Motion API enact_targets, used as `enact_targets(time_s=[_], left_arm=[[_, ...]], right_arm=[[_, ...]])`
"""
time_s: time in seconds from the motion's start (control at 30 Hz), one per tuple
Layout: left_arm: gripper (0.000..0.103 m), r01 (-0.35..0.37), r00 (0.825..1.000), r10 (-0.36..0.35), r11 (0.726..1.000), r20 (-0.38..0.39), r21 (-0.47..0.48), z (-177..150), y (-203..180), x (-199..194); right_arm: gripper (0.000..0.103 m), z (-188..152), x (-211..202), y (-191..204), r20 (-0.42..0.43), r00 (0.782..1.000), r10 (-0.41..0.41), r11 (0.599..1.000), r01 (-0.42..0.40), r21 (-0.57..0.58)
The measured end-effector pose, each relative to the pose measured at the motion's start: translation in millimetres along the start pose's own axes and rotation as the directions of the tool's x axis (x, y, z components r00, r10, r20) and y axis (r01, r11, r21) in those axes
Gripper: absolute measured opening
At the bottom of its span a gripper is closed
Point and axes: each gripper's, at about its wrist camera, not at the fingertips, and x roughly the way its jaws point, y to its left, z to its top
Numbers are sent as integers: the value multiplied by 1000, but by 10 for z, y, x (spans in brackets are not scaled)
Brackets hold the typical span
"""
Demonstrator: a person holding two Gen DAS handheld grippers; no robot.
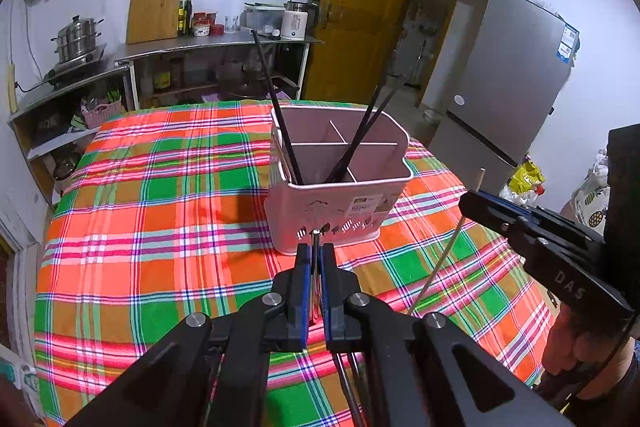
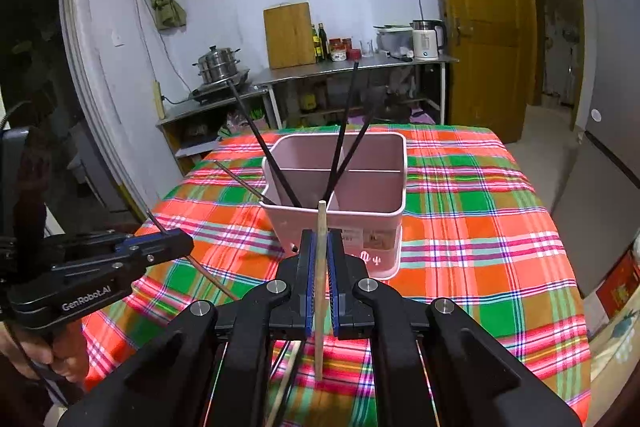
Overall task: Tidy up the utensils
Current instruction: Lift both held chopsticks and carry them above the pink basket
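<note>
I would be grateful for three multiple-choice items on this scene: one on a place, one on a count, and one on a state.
1. Where are the black chopsticks?
A. Standing in the pink caddy
B. Lying flat on the tablecloth
C. On the steel counter

2. How many black chopsticks stand in the caddy?
A. One
B. Three
C. Six

3. What is the state of the right gripper?
A. Jaws wide open, empty
B. Jaws shut on a pale wooden chopstick
C. Jaws shut on a spoon

Answers:
1. A: the black chopsticks lean out of the pink caddy.
2. B: one leans left and two lean right, in both views.
3. B: the right gripper pinches the pale wooden chopstick upright between its jaws.
</note>
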Motion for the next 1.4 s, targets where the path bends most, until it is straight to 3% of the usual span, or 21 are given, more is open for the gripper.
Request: enact_targets(time_s=[0.53,1.4], left_arm=[[4,29,999,-30,1000,-13,-10,-79,-89,-209],[4,79,995,-79,997,52,4,356,-63,-506]], right_arm=[[6,-124,-310,20,19,1000,-8,1000,8,-15],[6,145,-411,176,81,997,5,997,1,-79]])
